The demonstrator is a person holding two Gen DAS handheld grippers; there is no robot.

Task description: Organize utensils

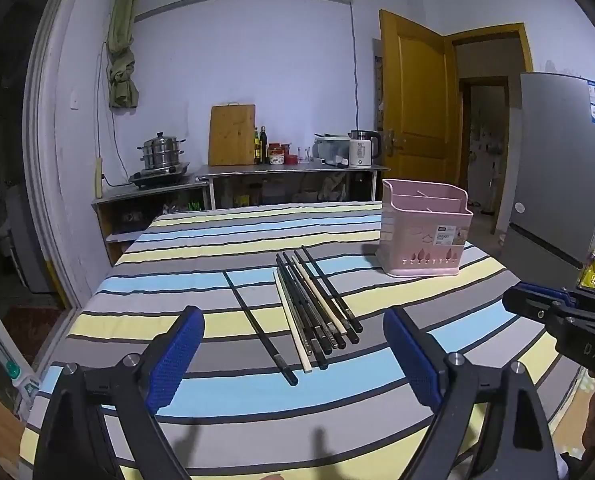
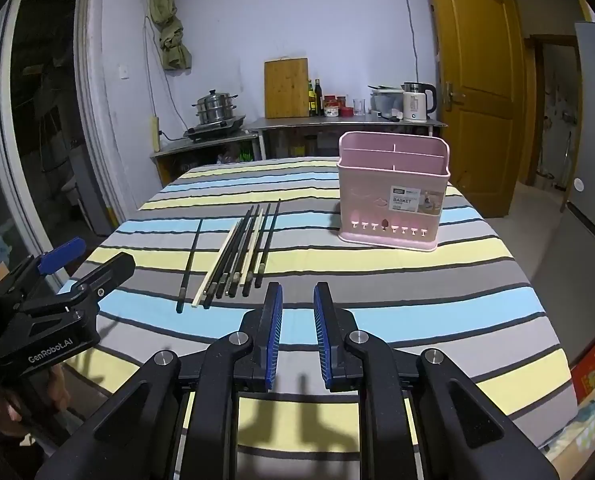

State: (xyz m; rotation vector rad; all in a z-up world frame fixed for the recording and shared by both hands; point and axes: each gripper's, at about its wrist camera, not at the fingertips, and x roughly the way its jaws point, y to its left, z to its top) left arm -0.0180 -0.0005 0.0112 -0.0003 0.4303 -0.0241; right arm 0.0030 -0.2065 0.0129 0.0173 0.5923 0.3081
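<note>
Several black and pale chopsticks (image 1: 315, 308) lie in a loose bundle on the striped tablecloth, with one black chopstick (image 1: 259, 326) apart to their left. They also show in the right wrist view (image 2: 239, 252). A pink utensil basket (image 1: 423, 232) with dividers stands upright at the far right; it also shows in the right wrist view (image 2: 393, 196). My left gripper (image 1: 293, 344) is open wide and empty, above the near ends of the chopsticks. My right gripper (image 2: 297, 300) has its jaws narrowly apart and empty, just right of the chopsticks' near ends.
The table (image 1: 217, 240) carries a striped cloth and ends at edges left, right and far. Behind it stand a counter with a steamer pot (image 1: 161, 156), a cutting board, bottles and a kettle (image 1: 361, 148). A fridge (image 1: 557, 168) stands right.
</note>
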